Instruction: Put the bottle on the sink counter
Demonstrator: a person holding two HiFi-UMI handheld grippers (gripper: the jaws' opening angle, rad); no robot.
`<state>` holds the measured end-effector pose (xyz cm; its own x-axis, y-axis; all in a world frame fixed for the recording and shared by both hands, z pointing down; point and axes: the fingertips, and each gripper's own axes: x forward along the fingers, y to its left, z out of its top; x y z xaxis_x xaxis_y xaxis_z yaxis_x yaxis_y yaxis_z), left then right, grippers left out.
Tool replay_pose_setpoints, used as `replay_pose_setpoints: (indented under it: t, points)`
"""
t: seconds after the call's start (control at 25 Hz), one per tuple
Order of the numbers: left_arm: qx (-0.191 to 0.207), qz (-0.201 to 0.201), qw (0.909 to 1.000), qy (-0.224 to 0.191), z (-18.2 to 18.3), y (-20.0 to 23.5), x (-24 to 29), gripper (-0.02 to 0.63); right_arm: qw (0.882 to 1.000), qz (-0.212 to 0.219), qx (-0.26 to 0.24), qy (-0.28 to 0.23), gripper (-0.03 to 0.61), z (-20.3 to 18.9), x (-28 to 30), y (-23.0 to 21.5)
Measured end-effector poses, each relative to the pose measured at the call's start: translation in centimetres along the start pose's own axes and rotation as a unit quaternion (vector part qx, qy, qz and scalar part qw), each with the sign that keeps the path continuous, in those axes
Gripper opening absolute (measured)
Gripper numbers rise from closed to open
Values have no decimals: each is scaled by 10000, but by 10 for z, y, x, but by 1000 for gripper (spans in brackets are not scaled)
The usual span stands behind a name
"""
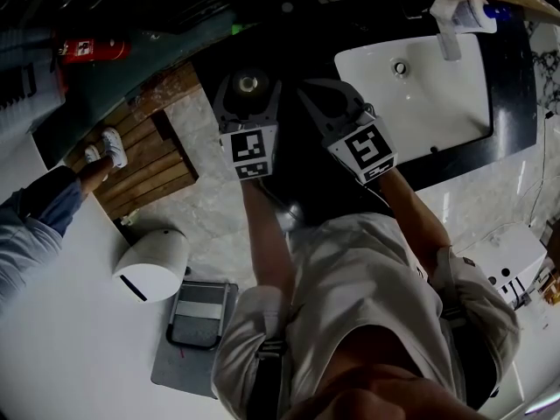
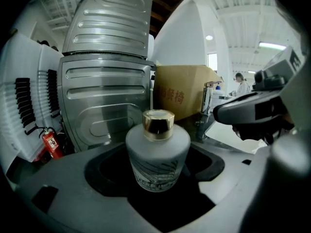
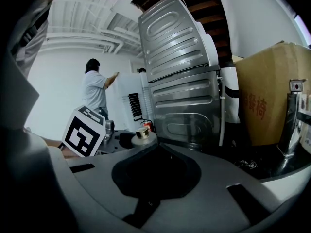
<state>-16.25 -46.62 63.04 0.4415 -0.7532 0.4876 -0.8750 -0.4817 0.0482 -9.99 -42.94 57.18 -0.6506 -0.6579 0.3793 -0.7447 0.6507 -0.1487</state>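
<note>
Bottle (image 2: 158,155) clamped in left tool (image 2: 158,149), right tool (image 3: 158,144) closed

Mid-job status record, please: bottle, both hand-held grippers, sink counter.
bottle: frosted, gold cap, upright between the left jaws
left hand-held gripper: shut on the bottle
right hand-held gripper: jaws together, empty, beside the left one
sink counter: dark, with a white basin to the right of both grippers in the head view
placement: bottle in the grip; contact with the counter cannot be told
</note>
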Motion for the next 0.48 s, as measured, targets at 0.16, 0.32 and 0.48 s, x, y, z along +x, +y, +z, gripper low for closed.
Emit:
replay_pose_setpoints:
  t: [0.16, 0.32, 0.48]
  points:
    - [-114, 80, 9999, 19, -6, 0, -9, 331, 10000, -24, -20, 2, -2, -1, -7, 1]
    - [-301, 176, 9994, 11, -12, -2, -22, 331, 10000, -8, -48, 15, -3, -2, -15, 6]
    - [-401, 311, 9987, -68, -12, -4, -39, 331, 9999, 37, -109, -11, -3, 1, -23, 12]
